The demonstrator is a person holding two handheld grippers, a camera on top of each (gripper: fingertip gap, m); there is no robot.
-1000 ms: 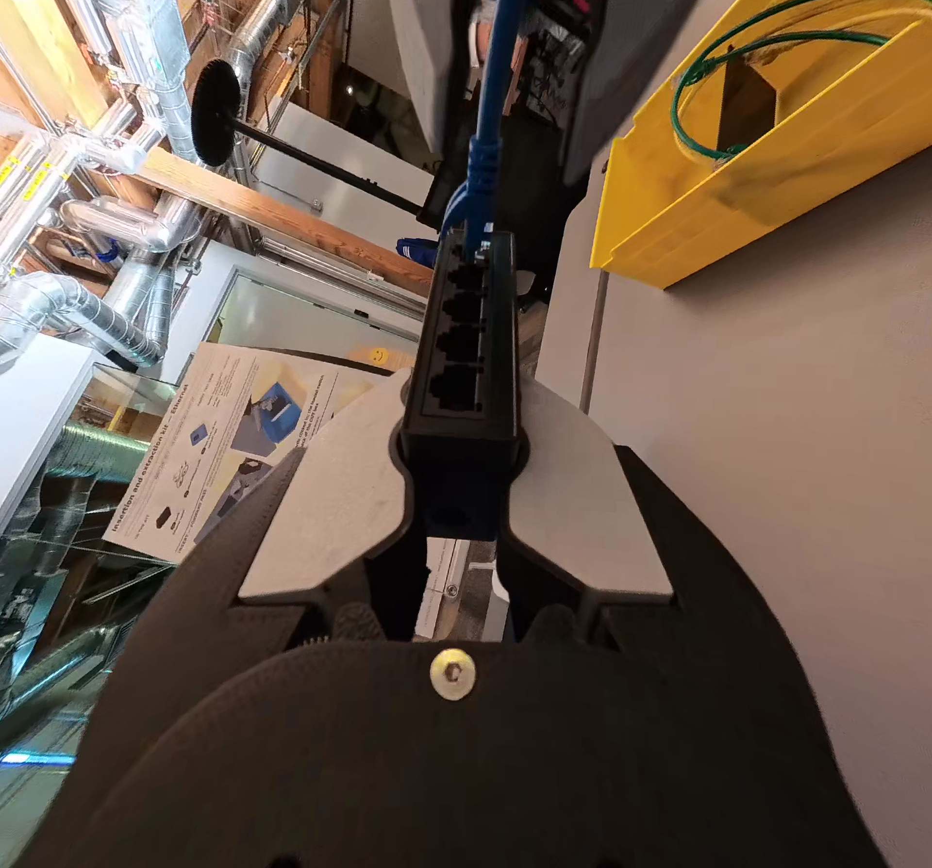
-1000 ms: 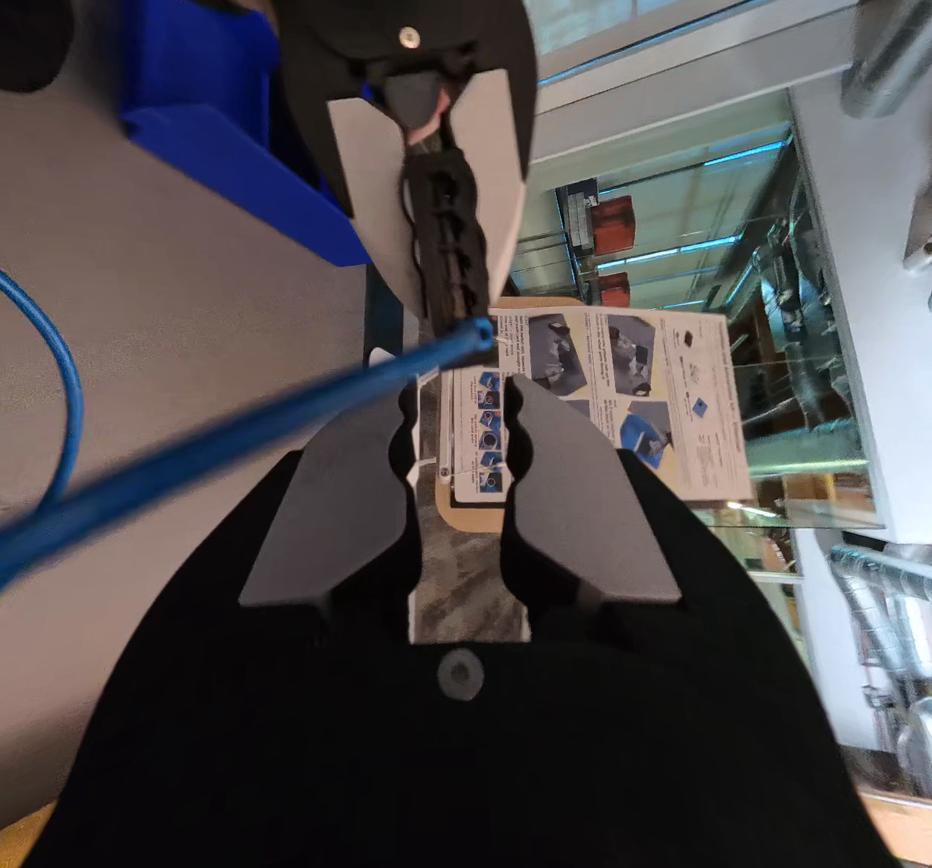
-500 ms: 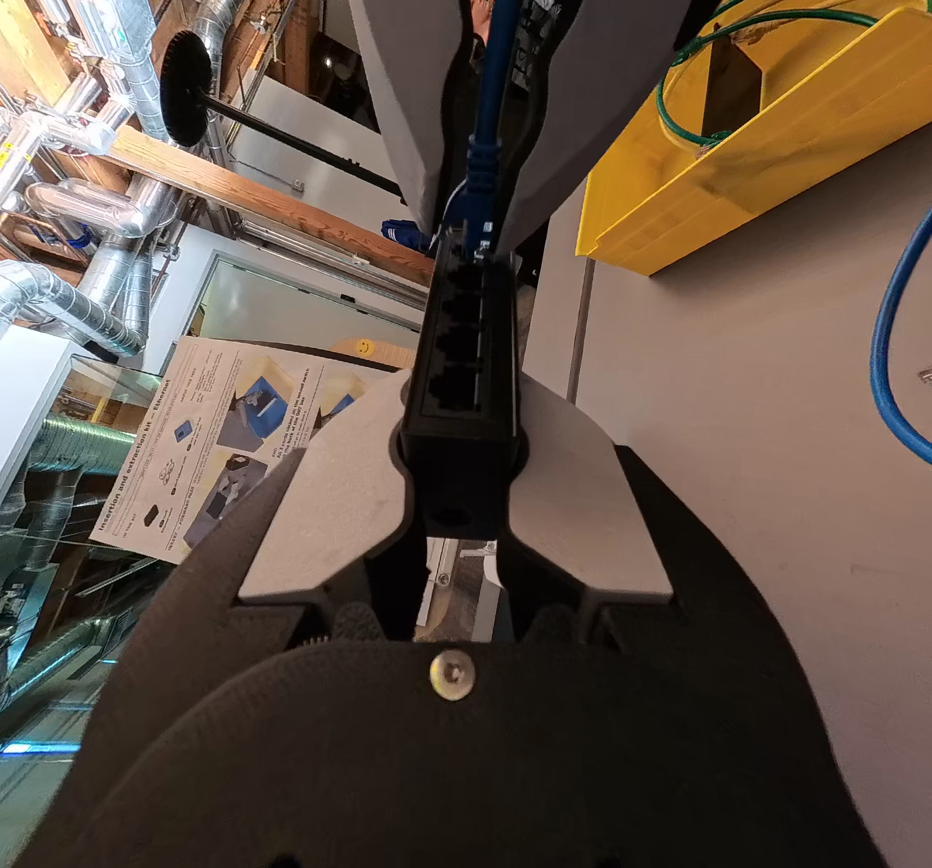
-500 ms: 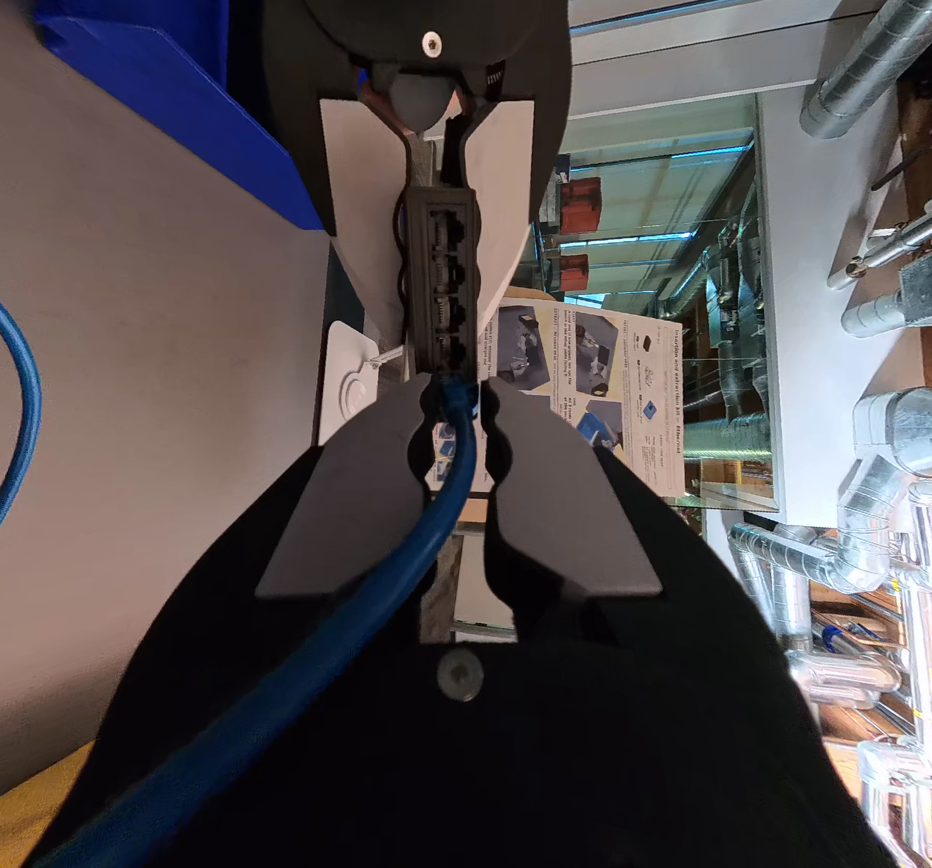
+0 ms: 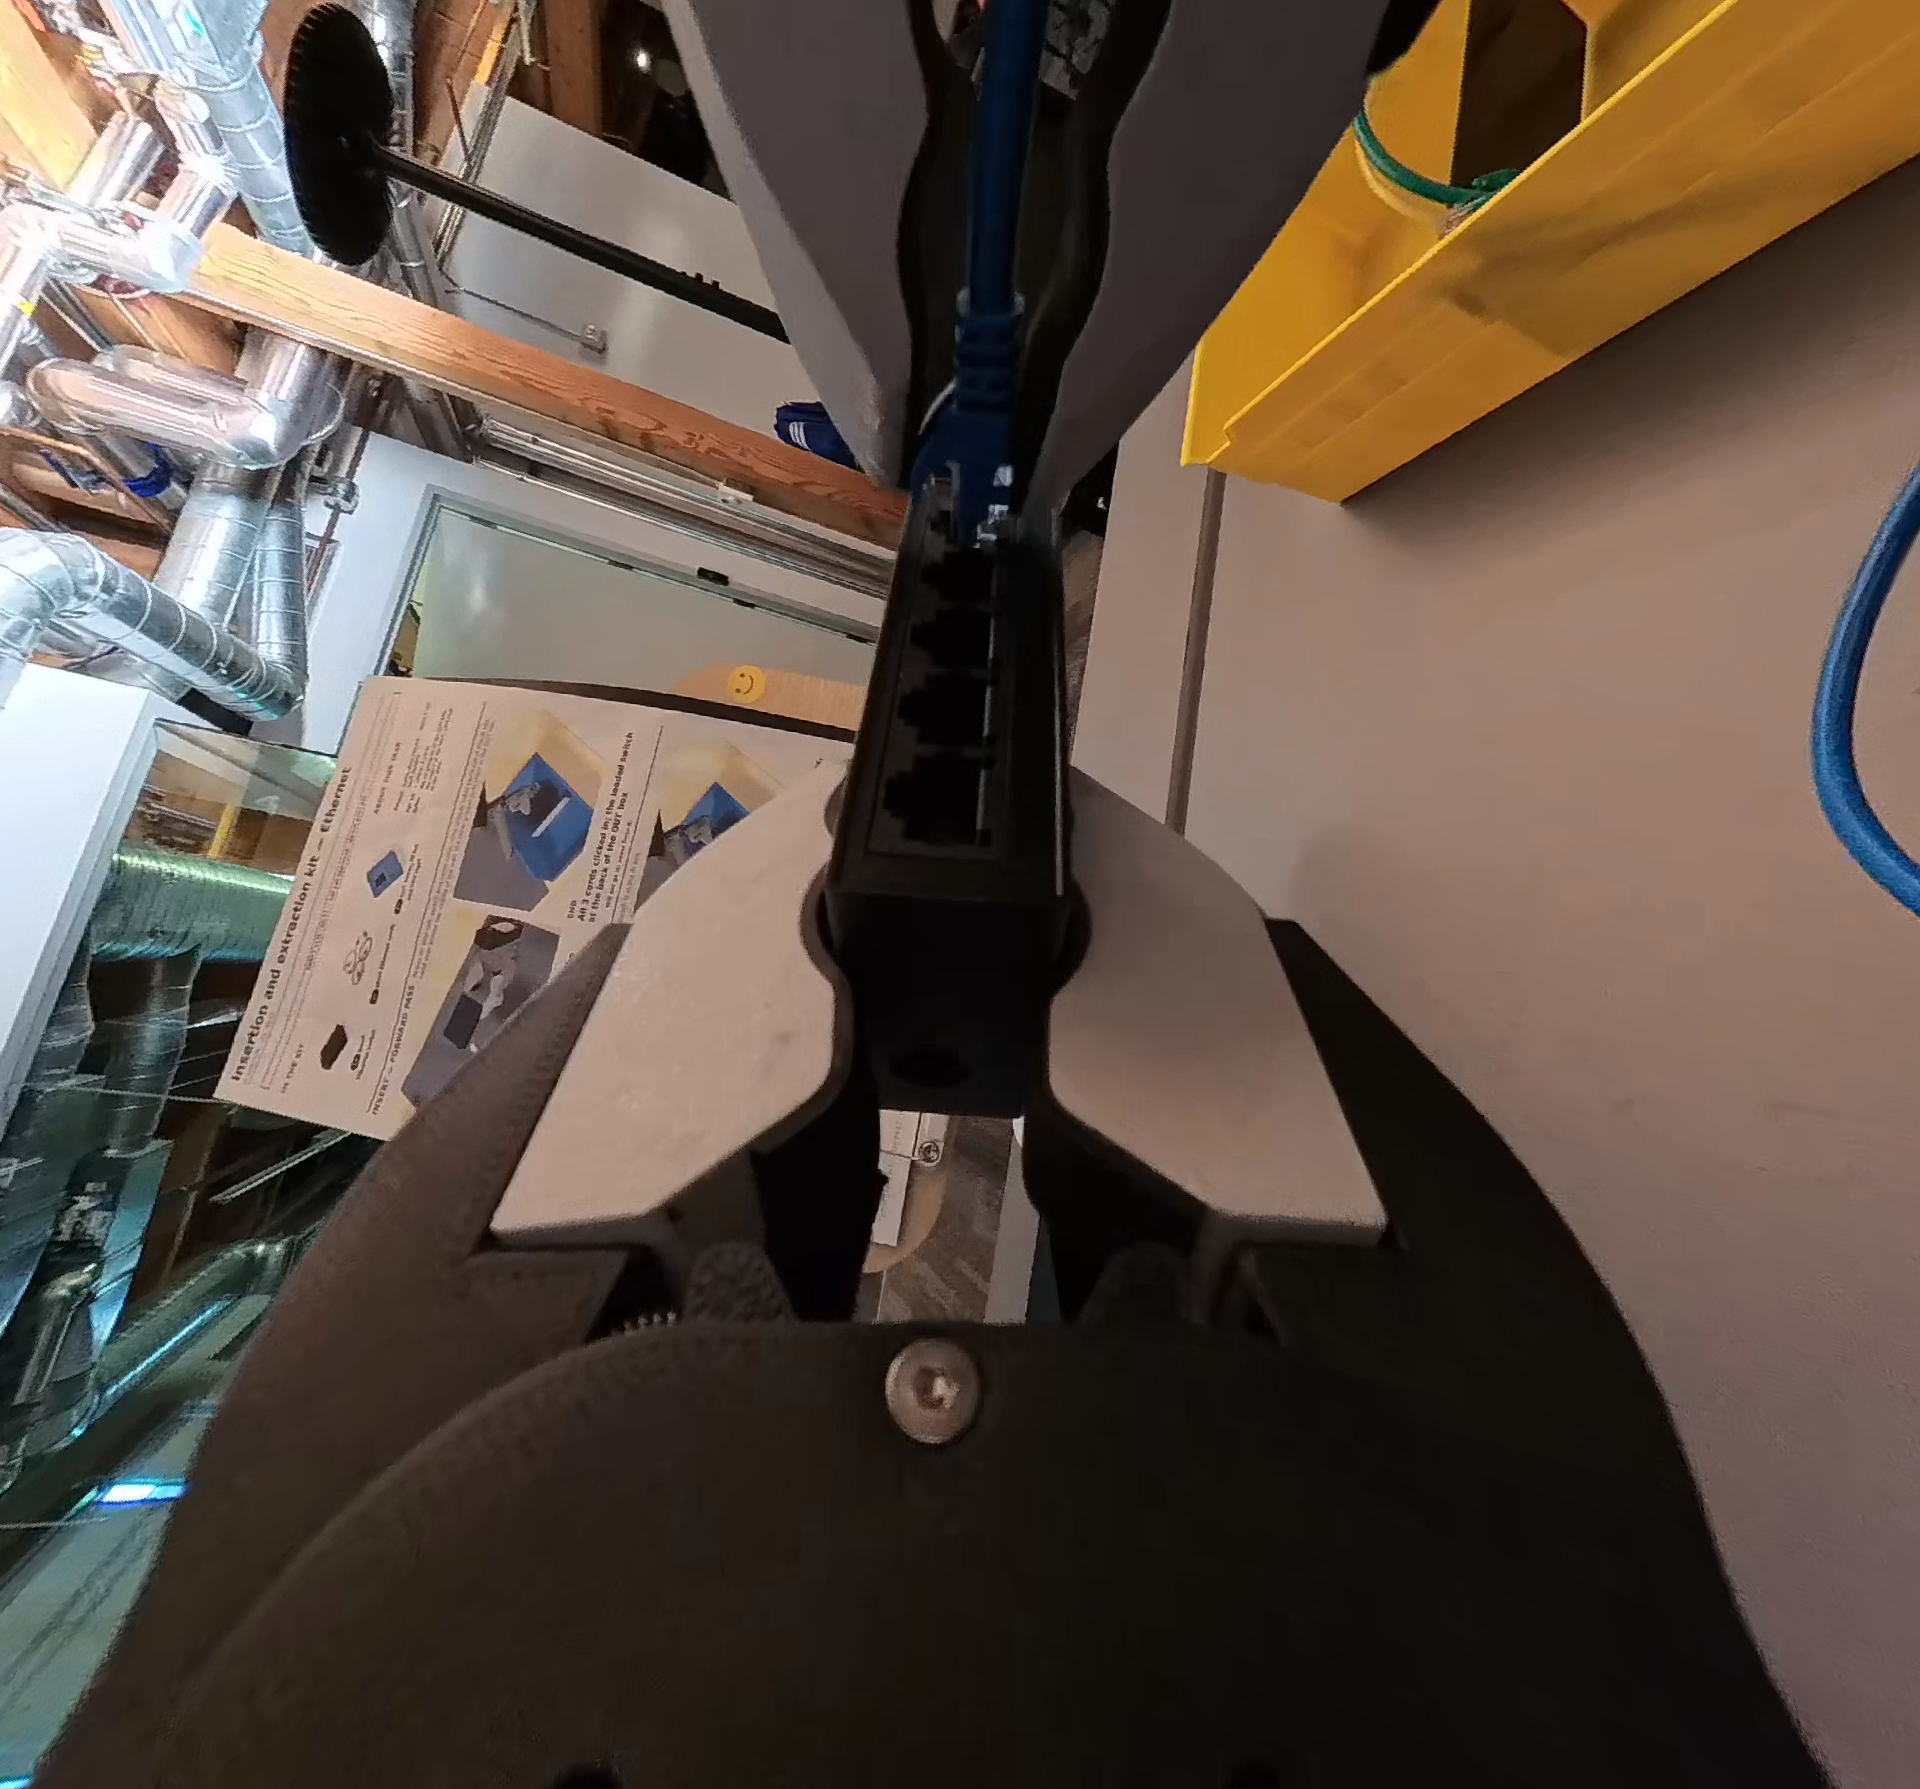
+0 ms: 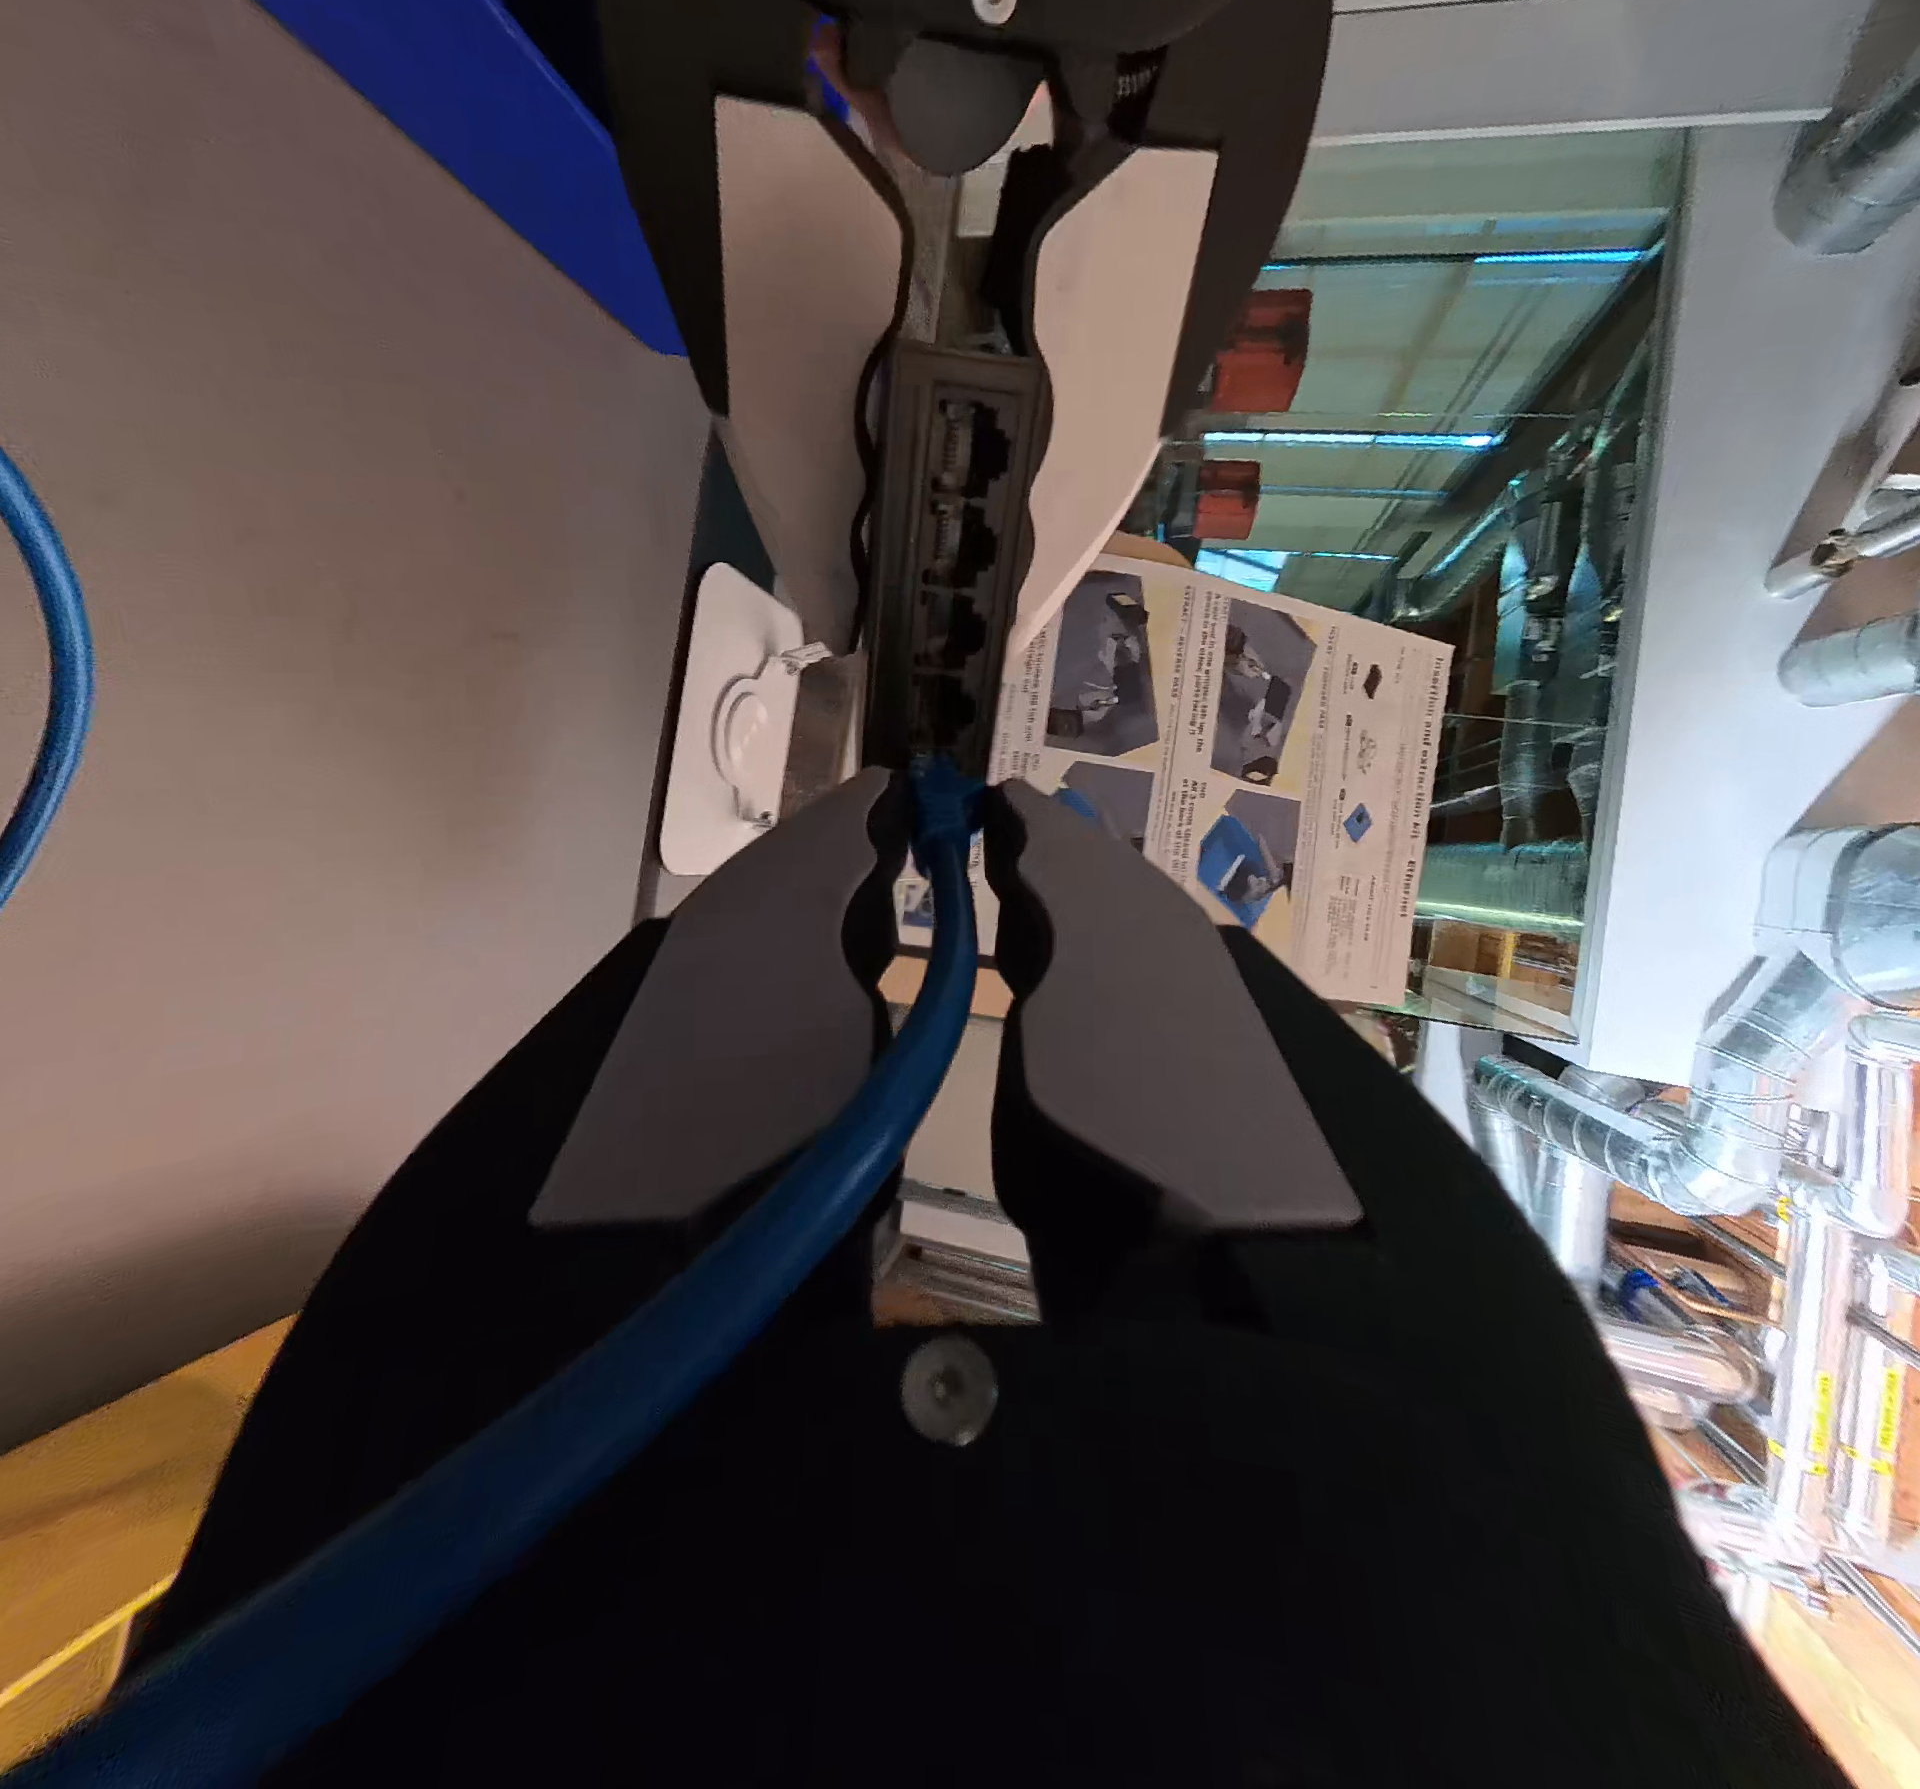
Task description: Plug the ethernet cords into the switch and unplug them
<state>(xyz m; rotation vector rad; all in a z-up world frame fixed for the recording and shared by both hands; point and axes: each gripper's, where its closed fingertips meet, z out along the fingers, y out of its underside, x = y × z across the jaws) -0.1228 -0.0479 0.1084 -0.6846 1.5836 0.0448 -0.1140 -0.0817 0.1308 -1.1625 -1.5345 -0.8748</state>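
Left gripper (image 5: 945, 908) fingers clamp the black network switch (image 5: 961, 752). Right gripper (image 6: 940, 809) fingers narrow around the blue ethernet cord (image 6: 940, 950), plugged into end port.

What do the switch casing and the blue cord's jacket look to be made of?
Switch: probably matte black moulded plastic, going by its dull sheen and crisply formed port openings. Blue cord: smooth, slightly glossy jacket that bends in curves, likely flexible plastic or rubber.
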